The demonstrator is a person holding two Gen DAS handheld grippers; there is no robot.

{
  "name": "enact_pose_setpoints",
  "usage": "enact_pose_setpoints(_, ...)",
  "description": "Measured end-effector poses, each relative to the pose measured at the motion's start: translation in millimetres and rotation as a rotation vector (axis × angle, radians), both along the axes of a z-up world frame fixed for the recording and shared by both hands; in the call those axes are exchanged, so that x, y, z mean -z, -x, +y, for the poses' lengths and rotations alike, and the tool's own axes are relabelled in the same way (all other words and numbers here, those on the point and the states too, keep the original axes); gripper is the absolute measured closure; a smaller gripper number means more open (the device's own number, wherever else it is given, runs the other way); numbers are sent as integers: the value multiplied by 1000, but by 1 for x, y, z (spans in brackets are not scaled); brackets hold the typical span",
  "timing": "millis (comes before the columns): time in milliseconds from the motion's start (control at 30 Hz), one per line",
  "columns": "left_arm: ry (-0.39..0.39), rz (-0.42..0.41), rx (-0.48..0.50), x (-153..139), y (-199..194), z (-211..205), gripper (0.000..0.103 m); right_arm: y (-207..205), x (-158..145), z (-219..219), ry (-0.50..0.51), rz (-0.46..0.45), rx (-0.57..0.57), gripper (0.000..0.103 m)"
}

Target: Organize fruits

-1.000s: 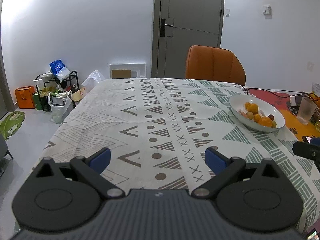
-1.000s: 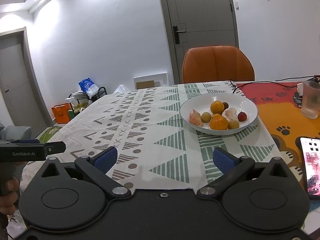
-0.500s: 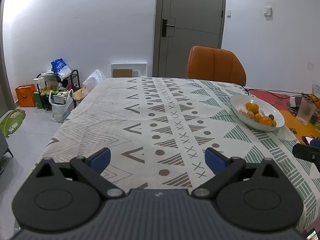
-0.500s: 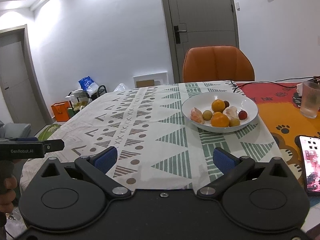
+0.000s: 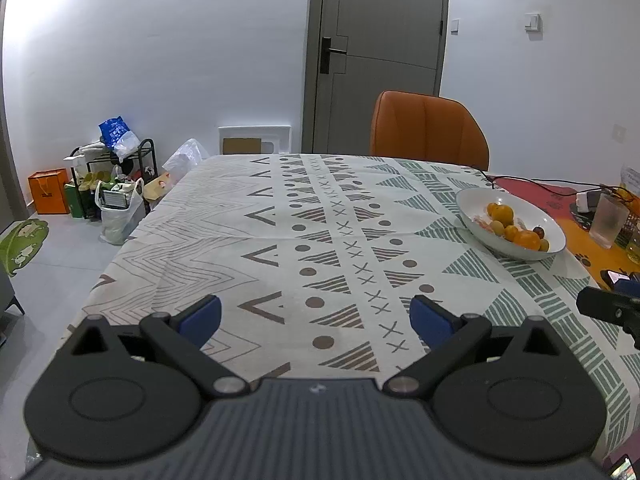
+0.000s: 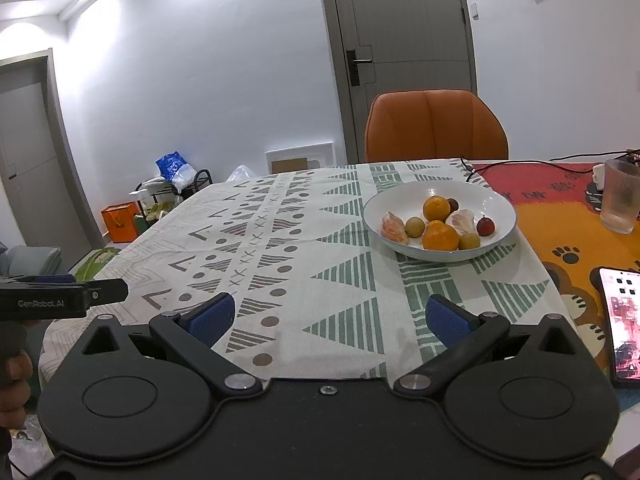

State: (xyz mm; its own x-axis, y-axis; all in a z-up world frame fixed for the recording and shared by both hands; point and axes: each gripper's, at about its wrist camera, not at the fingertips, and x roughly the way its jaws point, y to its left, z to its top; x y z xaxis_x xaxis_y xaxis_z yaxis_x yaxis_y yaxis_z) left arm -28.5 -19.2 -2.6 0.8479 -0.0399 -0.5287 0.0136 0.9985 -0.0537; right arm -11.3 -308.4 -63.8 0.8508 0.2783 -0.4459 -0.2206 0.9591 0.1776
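A white bowl (image 6: 496, 200) (image 5: 472, 210) of fruit stands on the patterned tablecloth (image 5: 280, 240), right of centre. It holds two oranges (image 6: 440, 236), peeled citrus segments (image 6: 394, 227), small yellow-green fruits (image 6: 415, 226) and a small red fruit (image 6: 485, 226). My right gripper (image 6: 328, 316) is open over the near table edge, short of the bowl, nothing between its blue pads. My left gripper (image 5: 316, 318) is open too, over the cloth's left half, far from the bowl. Each gripper's body shows at the edge of the other's view.
An orange chair (image 6: 436, 128) stands behind the table's far edge. A ribbed glass (image 6: 622, 200) and cables sit on the orange mat (image 6: 568, 232) at the right; a phone (image 6: 620, 320) lies near the front right. Bags and a rack (image 5: 108, 184) crowd the floor at the left.
Both views have shifted slightly; the bowl sits a little higher and farther in each. Both grippers stay open and empty.
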Motion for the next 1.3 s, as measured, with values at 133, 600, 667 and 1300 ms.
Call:
enact_pose_setpoints(133,3,5,-3,1,0,1,3,-1,1,0,-4,2,2,0)
enact_pose_setpoints(600,3,5,-3,1,-2,0,3,-2,1,0,-3,1,6,0)
enact_pose_setpoints(667,3,5,-4,1,-2,0,3,-2,1,0,-4,1,5,0)
enact_pose_setpoints(1300,-5,5,-5,1,-3,-1,3,-3,0,0,1,5,5,0)
